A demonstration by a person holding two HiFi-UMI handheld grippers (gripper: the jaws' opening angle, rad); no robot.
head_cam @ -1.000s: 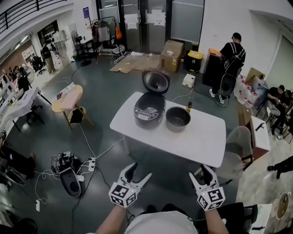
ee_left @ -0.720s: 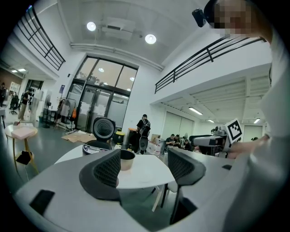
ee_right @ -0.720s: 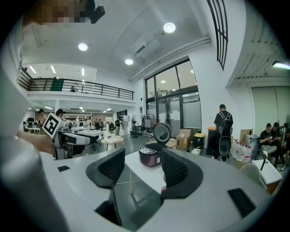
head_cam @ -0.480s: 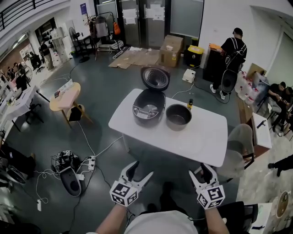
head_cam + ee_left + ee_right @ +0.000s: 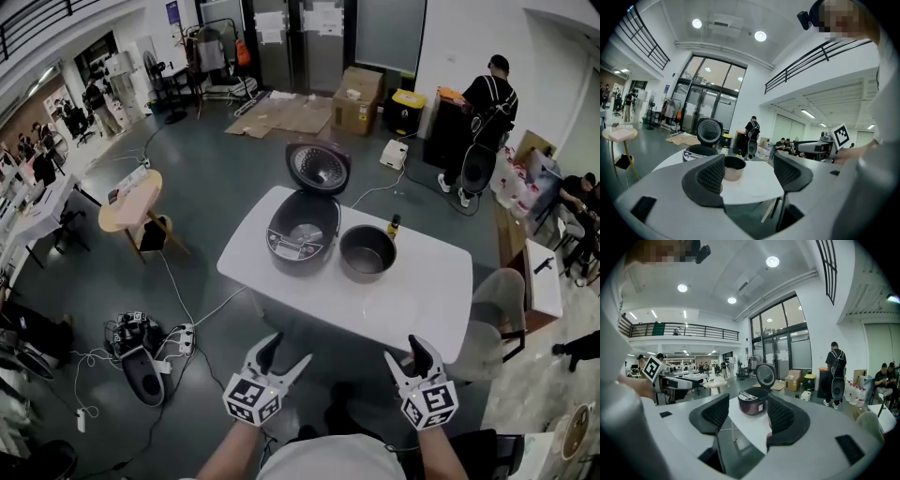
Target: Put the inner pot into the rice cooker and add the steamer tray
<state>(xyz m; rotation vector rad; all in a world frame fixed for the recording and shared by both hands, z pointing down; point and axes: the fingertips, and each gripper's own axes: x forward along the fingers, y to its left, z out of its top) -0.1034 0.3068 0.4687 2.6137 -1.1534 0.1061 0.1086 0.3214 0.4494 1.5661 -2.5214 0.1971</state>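
A dark rice cooker [image 5: 302, 234] stands on the white table [image 5: 422, 300] with its lid [image 5: 319, 169] swung up. Right beside it sits the dark inner pot [image 5: 367, 253], outside the cooker. Both grippers hang short of the table's near edge, open and empty: the left gripper [image 5: 286, 352] and the right gripper [image 5: 403, 353]. The left gripper view looks between the jaws of the left gripper [image 5: 749, 168] at the pot [image 5: 734, 168] and cooker [image 5: 701, 151]. A faint pale round shape [image 5: 756, 187] lies before the pot; I cannot tell what it is. The right gripper [image 5: 747, 411] frames the cooker [image 5: 753, 405].
A small bottle [image 5: 394, 226] stands behind the pot. A grey chair [image 5: 487, 323] is at the table's right end. Cables and a floor device [image 5: 141, 361] lie to my left, near a round wooden table [image 5: 131, 202]. A person [image 5: 487, 103] stands at the back right.
The table with cooker and pot has drawn slightly nearer and lower in the head view. Both grippers stay open in much the same place.
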